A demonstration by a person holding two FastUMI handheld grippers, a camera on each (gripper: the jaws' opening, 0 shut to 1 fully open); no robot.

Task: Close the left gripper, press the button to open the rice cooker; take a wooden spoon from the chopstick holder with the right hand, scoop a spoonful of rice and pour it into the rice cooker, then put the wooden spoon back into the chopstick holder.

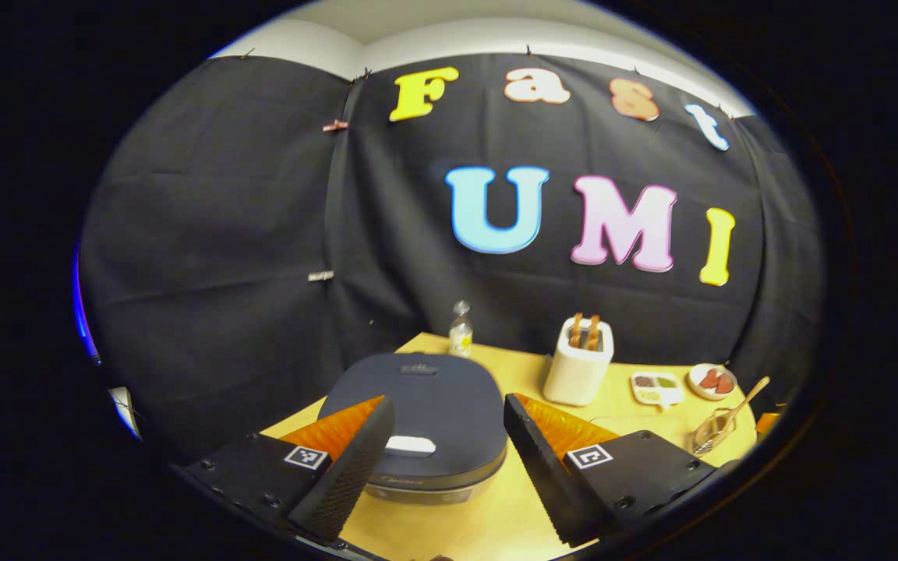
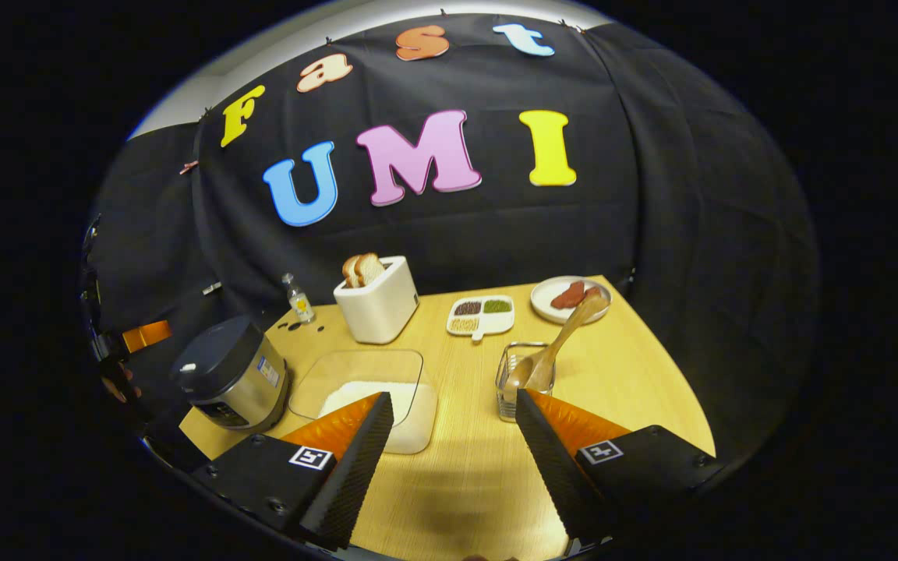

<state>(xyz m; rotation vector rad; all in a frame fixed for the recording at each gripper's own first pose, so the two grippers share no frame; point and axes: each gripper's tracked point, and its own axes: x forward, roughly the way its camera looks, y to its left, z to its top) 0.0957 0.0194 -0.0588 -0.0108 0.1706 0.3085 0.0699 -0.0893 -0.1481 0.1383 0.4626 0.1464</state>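
Right gripper view | wooden spoon | wire chopstick holder | rounded rice cooker

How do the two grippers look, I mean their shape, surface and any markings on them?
The left gripper and the right gripper look alike. Each has two wedge-shaped fingers with a finely ribbed inner face. Behind each finger sits a dark block with small screws and a square black-and-white marker. No cable or sleeve can be seen near them.
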